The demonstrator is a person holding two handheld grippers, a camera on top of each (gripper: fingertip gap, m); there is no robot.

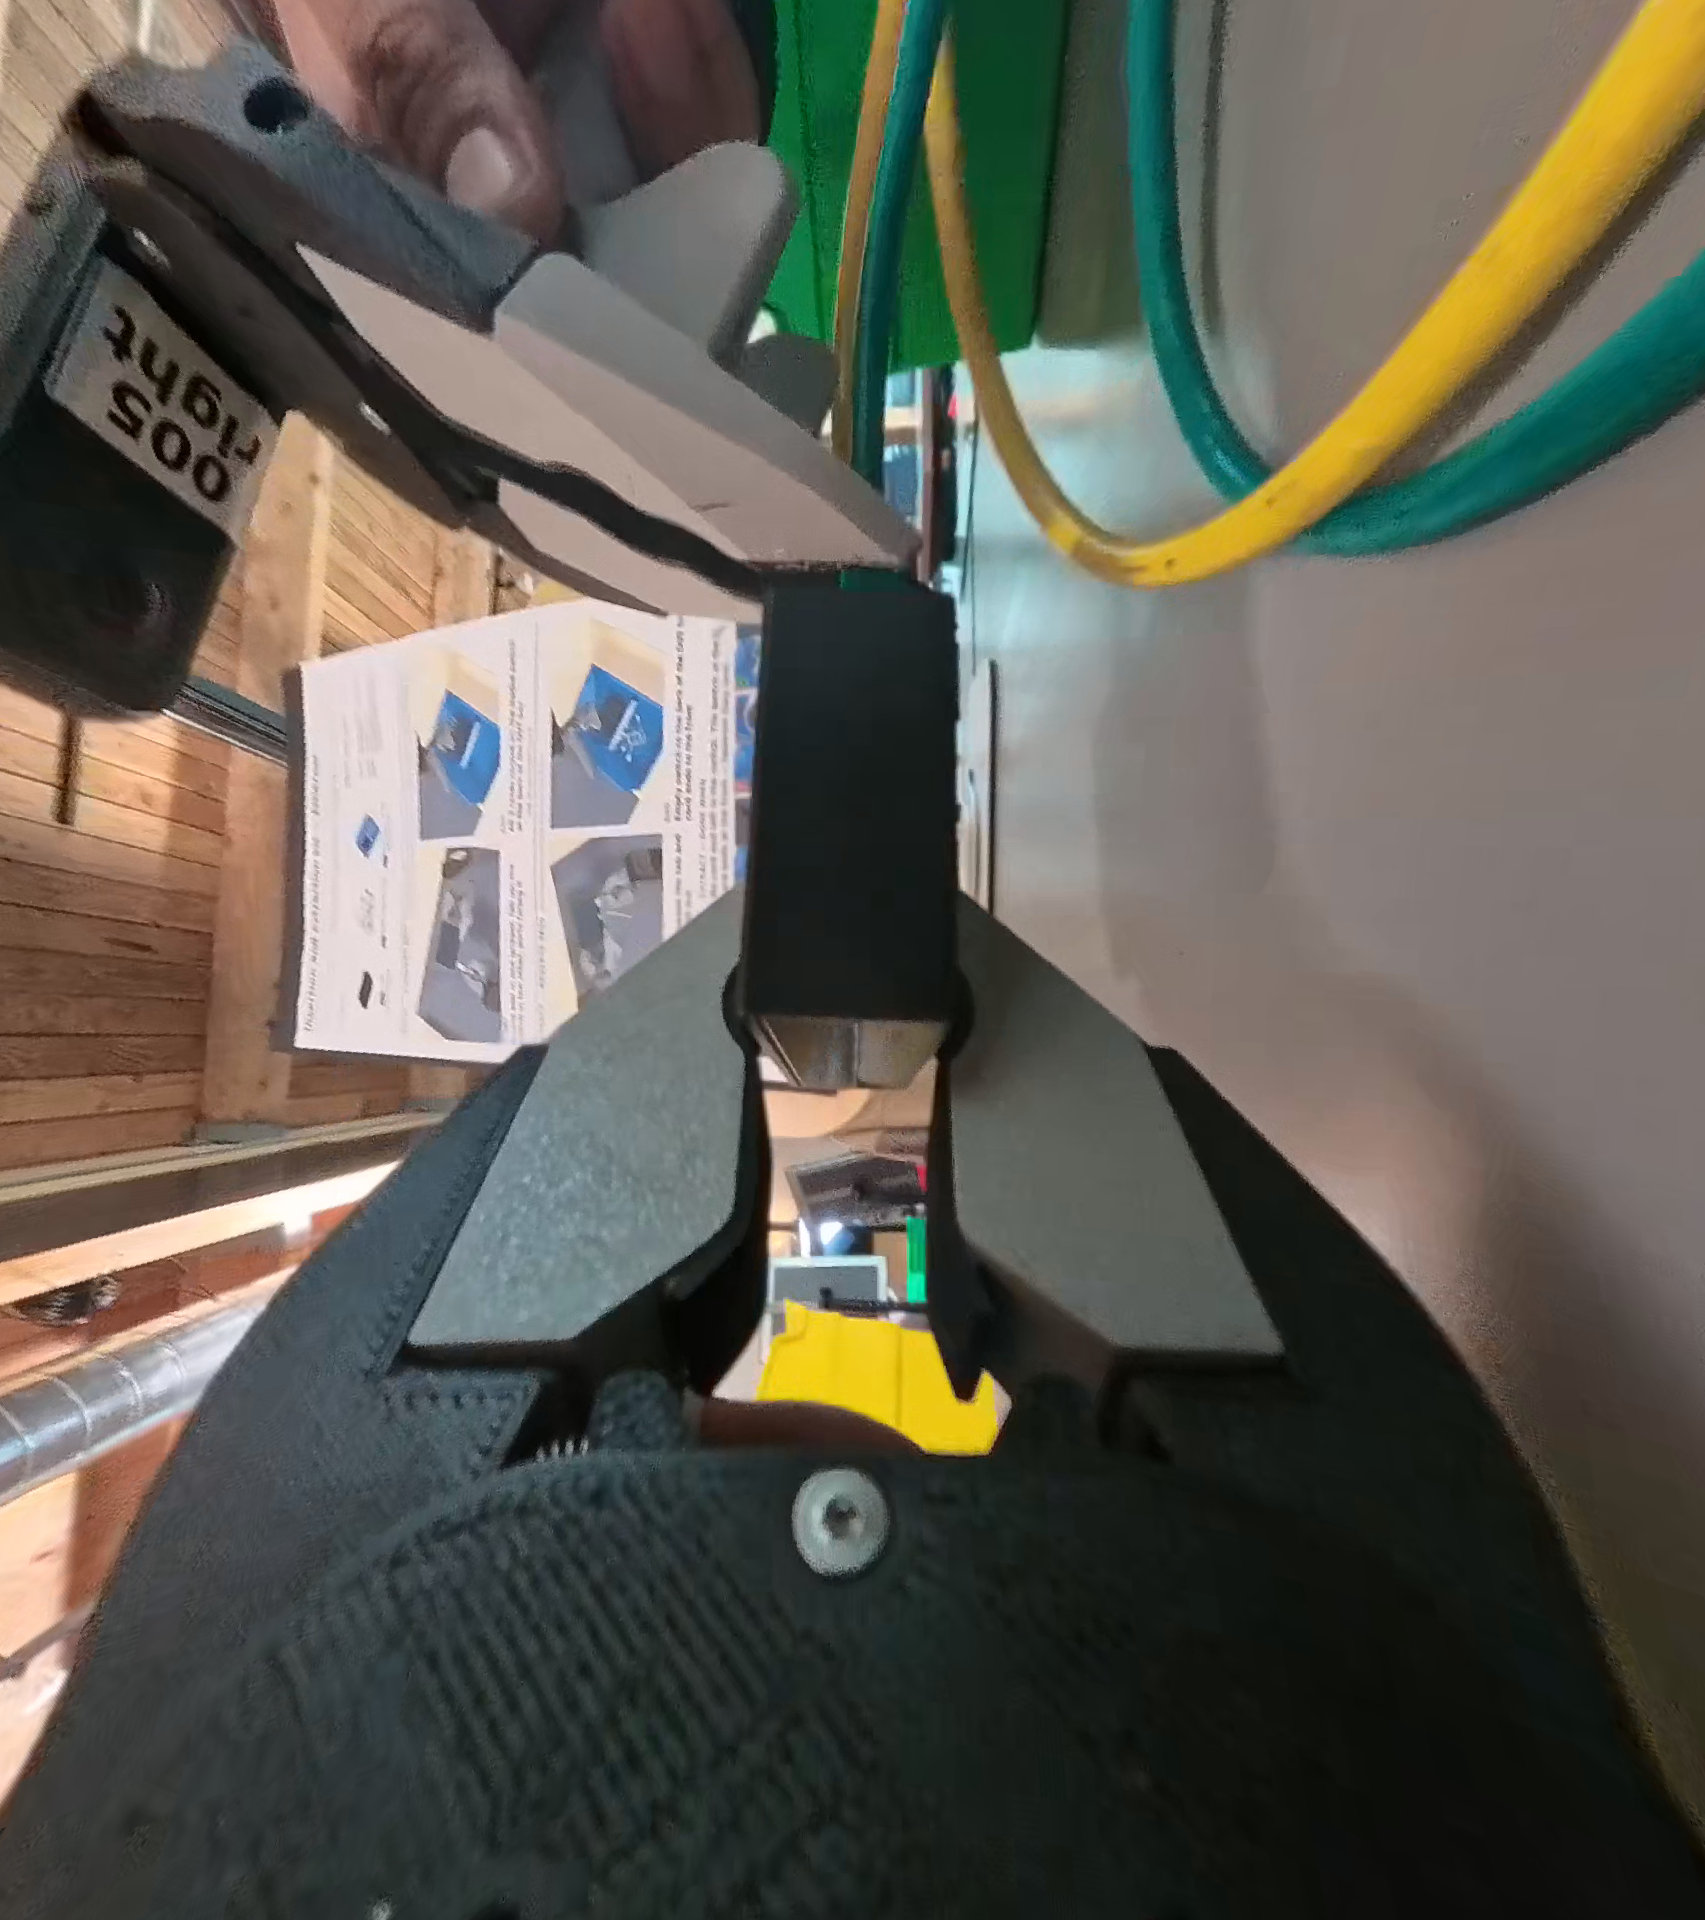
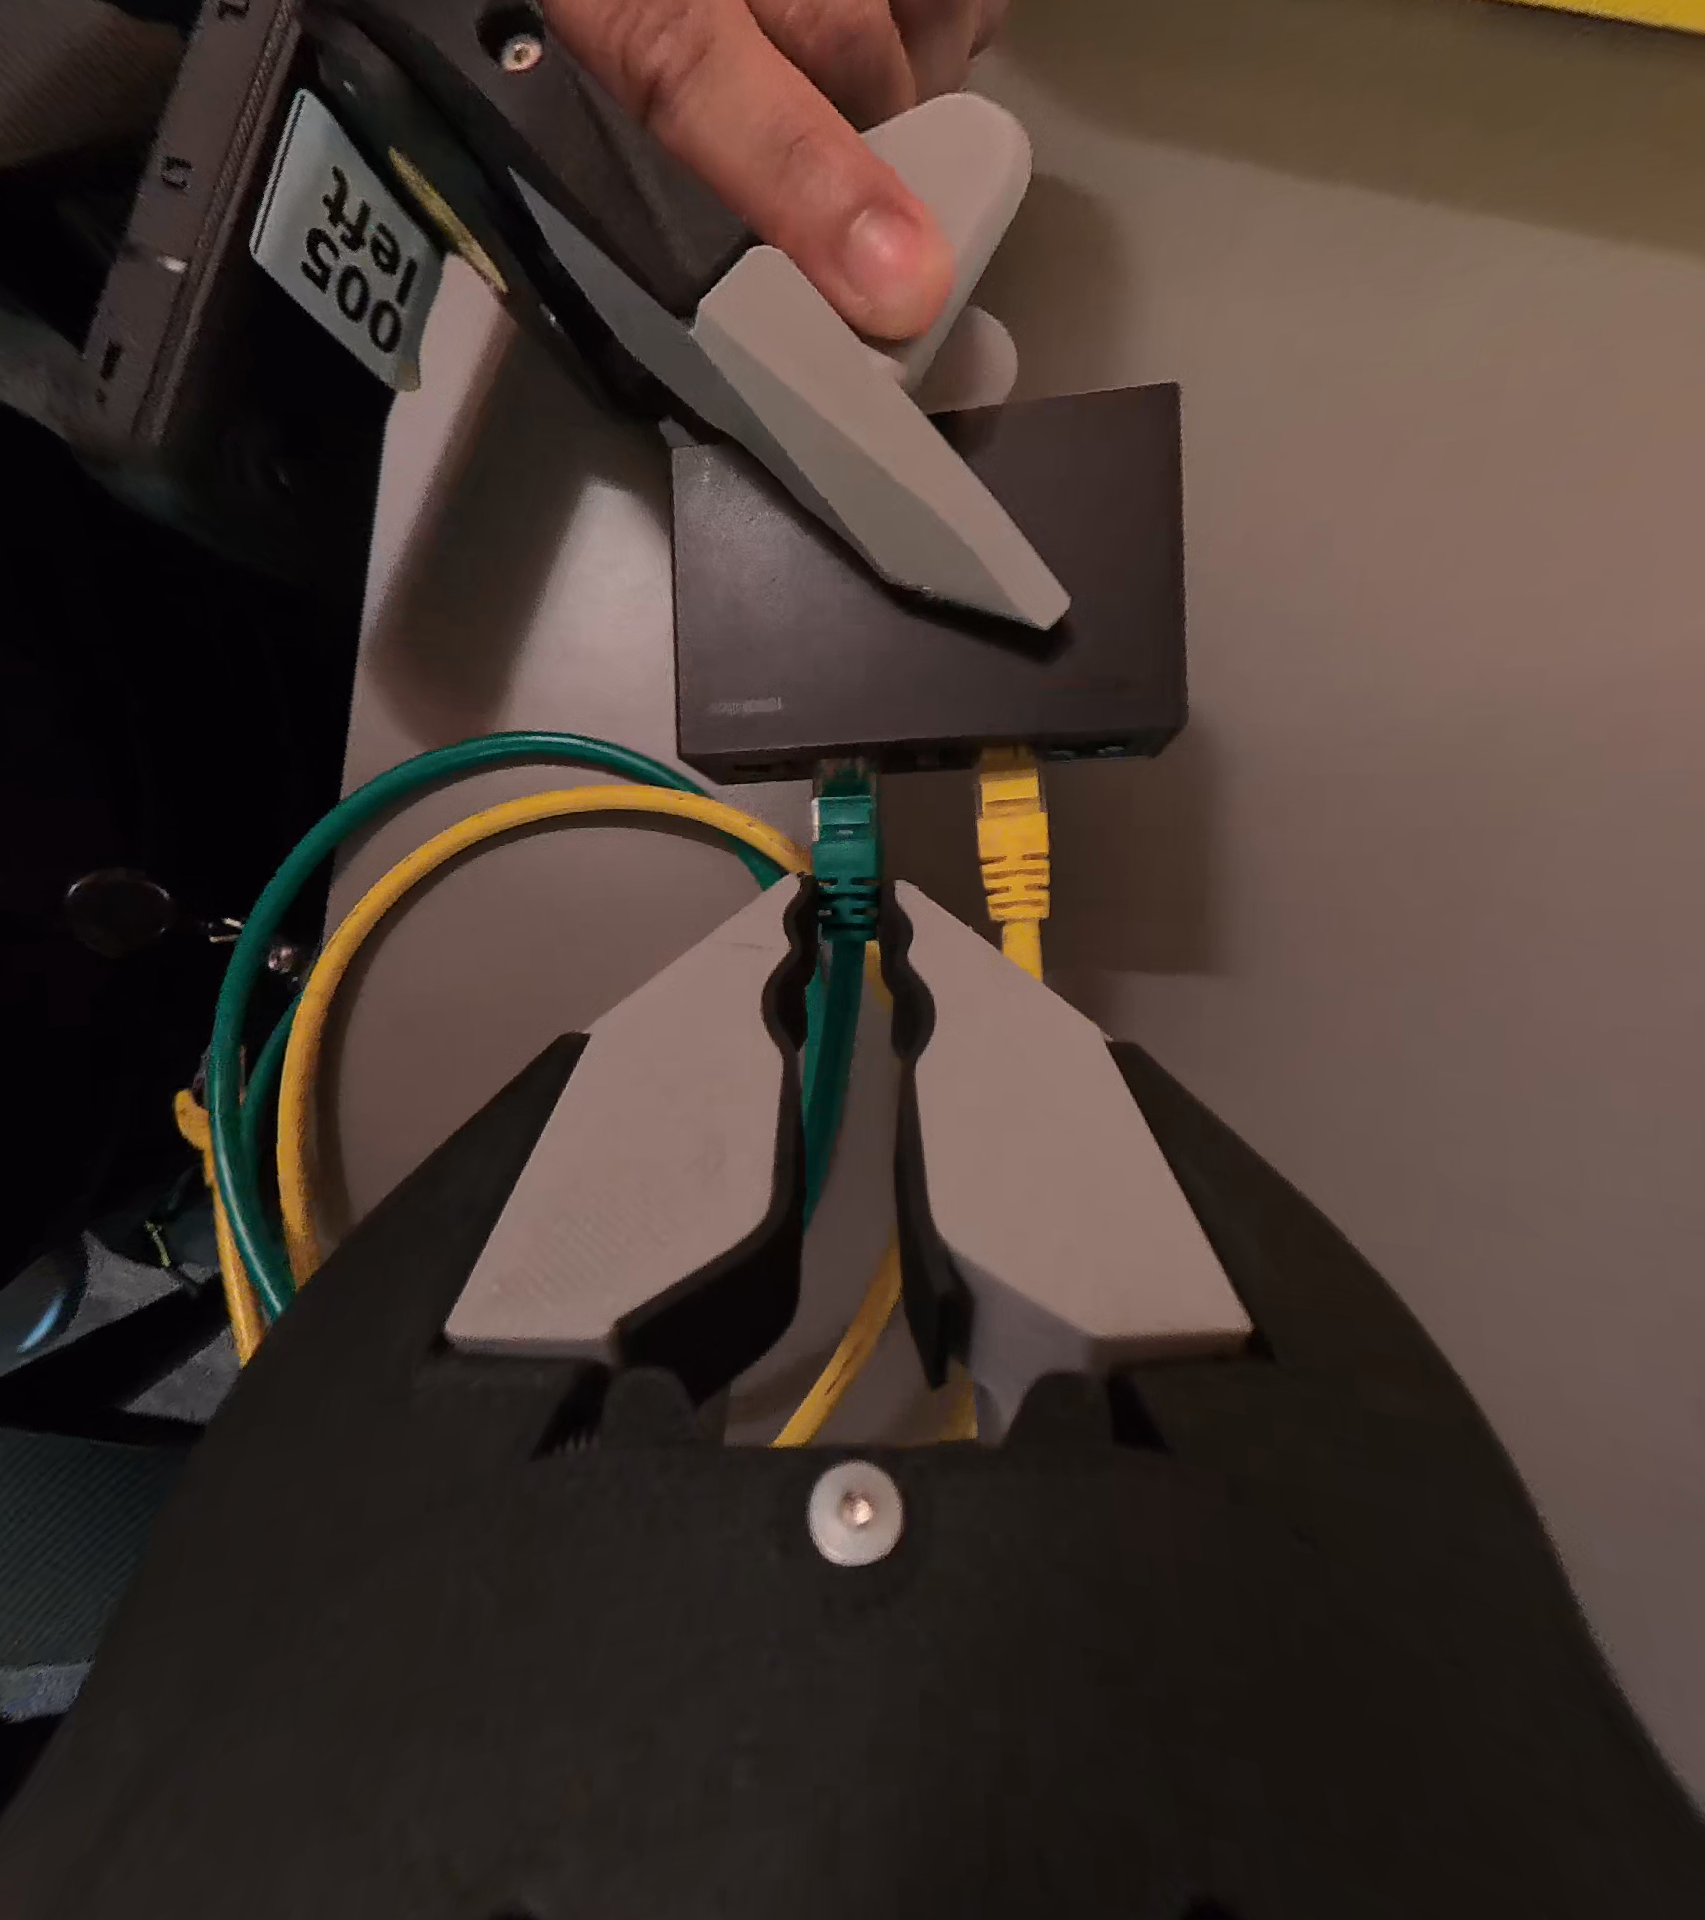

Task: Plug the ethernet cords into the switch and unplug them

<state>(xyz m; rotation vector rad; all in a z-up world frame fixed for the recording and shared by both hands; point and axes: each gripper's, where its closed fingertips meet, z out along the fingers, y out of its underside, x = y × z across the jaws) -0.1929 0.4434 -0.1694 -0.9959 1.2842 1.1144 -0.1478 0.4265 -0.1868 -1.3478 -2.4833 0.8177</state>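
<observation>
- While the right tool is clenched on the green cord just behind its plug, the plug itself sits at a port on the switch's front face, either just seated or partly out; the right wrist view does not settle which.
- Pinched at its end between the fingers of the left tool, the black switch is braced; in the right wrist view one grey finger of that tool lies across the switch's top.
- Just beside the green plug, the yellow cord is plugged into another port.
- Both cords loop away over the grey bench.
- Judging from the grip, the step in hand is seating or pulling the green plug.
- Pulling it next would call for pressing the latch tab first, then drawing straight back while the left tool holds the switch steady.
</observation>
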